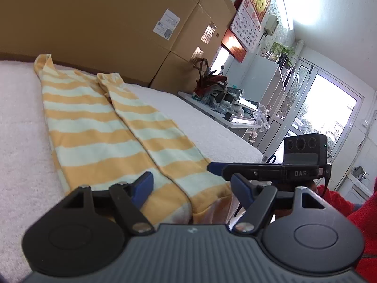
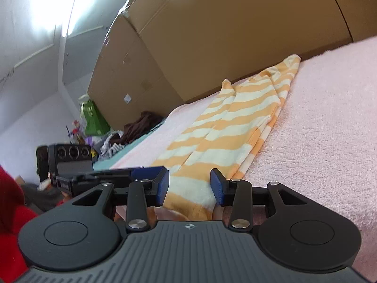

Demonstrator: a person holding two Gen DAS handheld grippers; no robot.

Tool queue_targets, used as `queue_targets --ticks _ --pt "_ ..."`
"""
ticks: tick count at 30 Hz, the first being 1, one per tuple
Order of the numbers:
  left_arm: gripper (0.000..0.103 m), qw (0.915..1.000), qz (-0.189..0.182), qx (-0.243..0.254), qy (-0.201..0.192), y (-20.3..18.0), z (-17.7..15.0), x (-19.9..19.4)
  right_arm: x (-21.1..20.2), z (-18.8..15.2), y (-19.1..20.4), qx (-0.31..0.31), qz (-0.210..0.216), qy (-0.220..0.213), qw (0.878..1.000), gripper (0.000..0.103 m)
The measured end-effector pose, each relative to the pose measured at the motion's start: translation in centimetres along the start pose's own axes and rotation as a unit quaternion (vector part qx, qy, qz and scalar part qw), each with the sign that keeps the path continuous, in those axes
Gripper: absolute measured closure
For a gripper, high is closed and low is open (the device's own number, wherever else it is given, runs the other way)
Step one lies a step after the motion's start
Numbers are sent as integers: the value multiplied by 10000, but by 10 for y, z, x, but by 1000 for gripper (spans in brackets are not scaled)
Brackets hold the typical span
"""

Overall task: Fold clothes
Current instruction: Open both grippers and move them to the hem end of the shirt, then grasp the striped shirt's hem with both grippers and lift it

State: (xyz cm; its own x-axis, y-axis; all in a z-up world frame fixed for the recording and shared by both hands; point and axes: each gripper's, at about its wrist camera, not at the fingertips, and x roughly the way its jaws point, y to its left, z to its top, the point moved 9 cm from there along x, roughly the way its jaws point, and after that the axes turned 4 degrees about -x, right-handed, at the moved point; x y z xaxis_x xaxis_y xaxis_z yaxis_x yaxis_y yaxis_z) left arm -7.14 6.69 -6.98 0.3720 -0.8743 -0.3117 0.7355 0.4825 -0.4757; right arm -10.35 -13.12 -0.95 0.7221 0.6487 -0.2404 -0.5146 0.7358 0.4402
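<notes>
the striped garment point(image 1: 113, 127), in orange and pale cream bands, lies flat on a fuzzy white blanket point(image 1: 18, 122), its two long halves side by side and running from the near edge toward 11 o'clock in the left wrist view, toward 1 o'clock in the right wrist view point(image 2: 238, 127). its near hem hangs slightly over the blanket's edge.

the left gripper point(image 1: 192, 188) sits low at the near hem, level with the surface, its blue-padded fingers point(image 1: 141, 188) spread wide on either side of the hem, nothing between them. the right gripper point(image 2: 189, 186) is just as low at the same hem, its pads point(image 2: 162, 186) parted with striped cloth showing in the gap but not pinched. each gripper appears in the other's view: the right one at 3 o'clock of the left view, lying on its side and marked "das", the left one at 9 o'clock of the right view. a red sleeve point(image 1: 362, 214) shows at 4 o'clock behind it.

stacked cardboard boxes point(image 1: 113, 18) stand along the far edge of the blanket, one with a white shipping label point(image 1: 166, 24) too small to read. a red wall calendar point(image 1: 247, 26) with a number grid hangs at 1 o'clock, above a cluttered white table point(image 1: 226, 118). in the right view a green bag point(image 2: 94, 120) and a dark heap of clothes point(image 2: 141, 125) lie at 9 o'clock.
</notes>
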Motion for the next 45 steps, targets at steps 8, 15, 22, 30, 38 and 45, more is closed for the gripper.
queue_targets --ticks 8,15,22,30,38,45 --pt "28 9996 -46 -268 23 1 2 -13 -19 -2 11 488 640 -53 9967 61" --pt "27 9989 257 -387 88 -1 -11 -49 -21 -16 9 550 505 62 9972 66" --pt "21 9946 932 -328 328 15 -46 -72 -32 -37 8 120 -25 429 9990 38" --pt "21 9936 1082 -199 269 38 -53 -66 -28 -43 -4 -154 -179 438 9988 38" --pt "23 9943 674 220 801 45 -61 -30 -12 -40 -1 -376 455 658 9961 45" --pt "28 9921 570 329 1070 46 -69 -13 0 -57 -11 -262 605 997 9928 48"
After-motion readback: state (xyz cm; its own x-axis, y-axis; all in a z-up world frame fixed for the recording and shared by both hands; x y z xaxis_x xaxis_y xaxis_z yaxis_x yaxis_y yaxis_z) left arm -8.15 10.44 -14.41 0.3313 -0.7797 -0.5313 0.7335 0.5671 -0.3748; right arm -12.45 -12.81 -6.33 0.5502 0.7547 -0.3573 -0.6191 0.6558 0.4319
